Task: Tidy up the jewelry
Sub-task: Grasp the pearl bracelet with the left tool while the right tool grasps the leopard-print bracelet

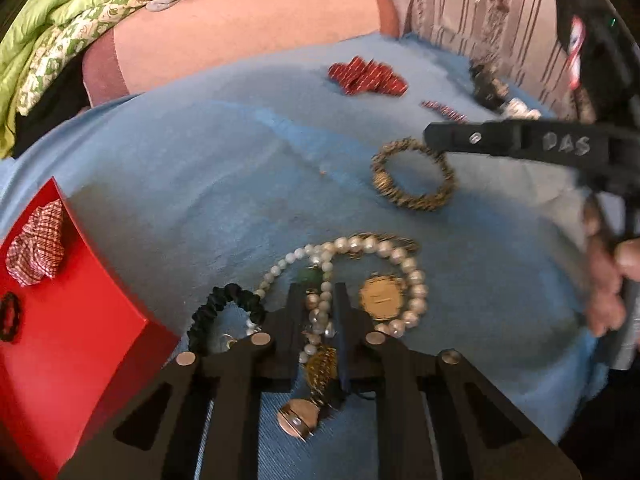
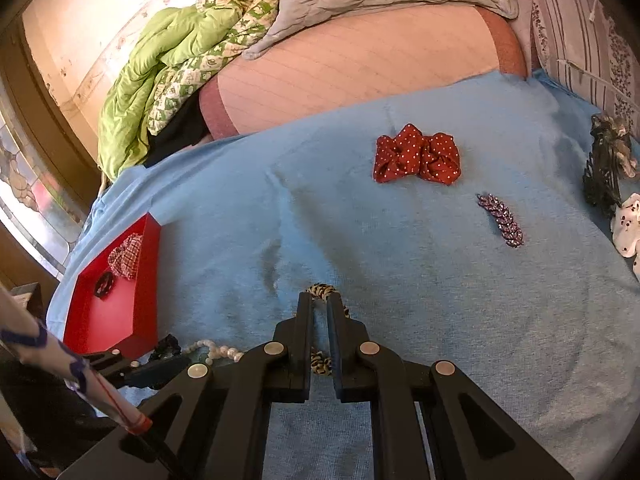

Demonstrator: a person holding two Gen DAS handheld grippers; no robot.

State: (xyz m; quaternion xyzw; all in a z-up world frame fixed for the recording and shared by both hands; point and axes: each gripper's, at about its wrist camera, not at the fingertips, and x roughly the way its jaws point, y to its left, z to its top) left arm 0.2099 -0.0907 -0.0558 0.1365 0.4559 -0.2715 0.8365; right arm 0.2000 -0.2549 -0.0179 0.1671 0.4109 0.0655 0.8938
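Note:
A tangled pearl necklace (image 1: 400, 256) lies on the blue cloth (image 1: 200, 168) beside a gold watch face (image 1: 380, 300) and a gold chain with a round pendant (image 1: 298, 418). My left gripper (image 1: 318, 290) points down into this heap, shut on a strand of pearls between its fingers. Farther right lies a gold-and-black woven bracelet (image 1: 412, 176). My right gripper (image 2: 320, 300) is shut on the bracelet's (image 2: 320, 290) far rim; in the left wrist view the right gripper (image 1: 430, 140) meets the ring's upper right edge.
A red tray (image 1: 80, 340) at the left holds a checked scrunchie (image 1: 38, 248) and a black one (image 1: 10, 316). A black scrunchie (image 1: 224, 312) lies by the pearls. A red dotted scrunchie (image 2: 416, 154), purple beaded clip (image 2: 500, 220) and black claw clip (image 2: 600, 176) lie farther back.

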